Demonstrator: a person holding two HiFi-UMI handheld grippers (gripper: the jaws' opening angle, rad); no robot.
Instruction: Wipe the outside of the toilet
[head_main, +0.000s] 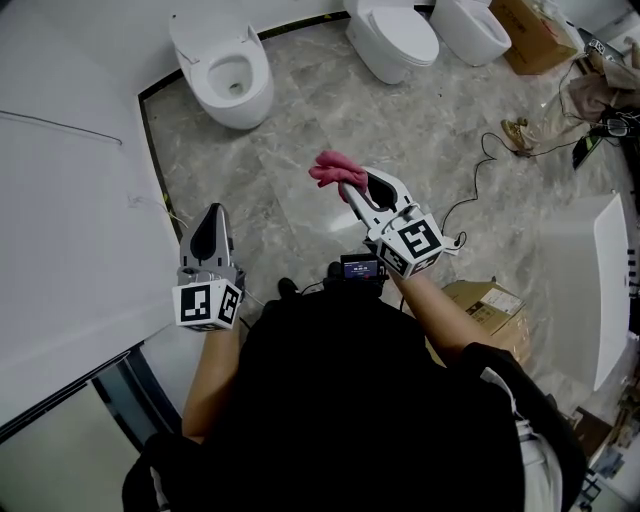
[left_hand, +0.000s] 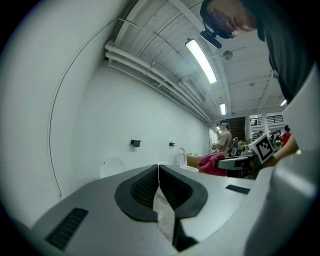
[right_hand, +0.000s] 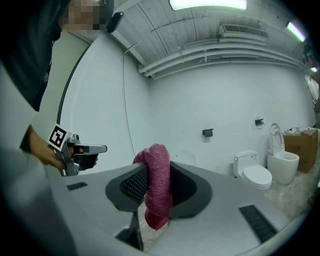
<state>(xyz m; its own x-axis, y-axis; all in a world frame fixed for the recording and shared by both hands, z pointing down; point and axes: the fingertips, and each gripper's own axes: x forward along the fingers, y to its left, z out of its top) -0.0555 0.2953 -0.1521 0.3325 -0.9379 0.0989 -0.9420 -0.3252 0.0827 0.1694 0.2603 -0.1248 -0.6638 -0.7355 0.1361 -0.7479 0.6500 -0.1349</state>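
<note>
Bright, even indoor light; heavy fisheye on both gripper views.
Head view: flat overhead light, only faint soft shadows on the floor (head_main: 300, 150), mild bending at the edges. Gripper views: ceiling tube (left_hand: 201, 61) blown out, black vignette in the corners, wall lines bow. Shells of the left claw (left_hand: 158, 172) and right claw (right_hand: 157, 167) go soft near the lens; cloth (right_hand: 159, 195) is sharp.

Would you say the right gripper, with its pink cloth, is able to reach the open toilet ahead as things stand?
Probably yes, after a step forward: only bare floor lies between the right gripper, shut on the pink cloth, and the open toilet.
</note>
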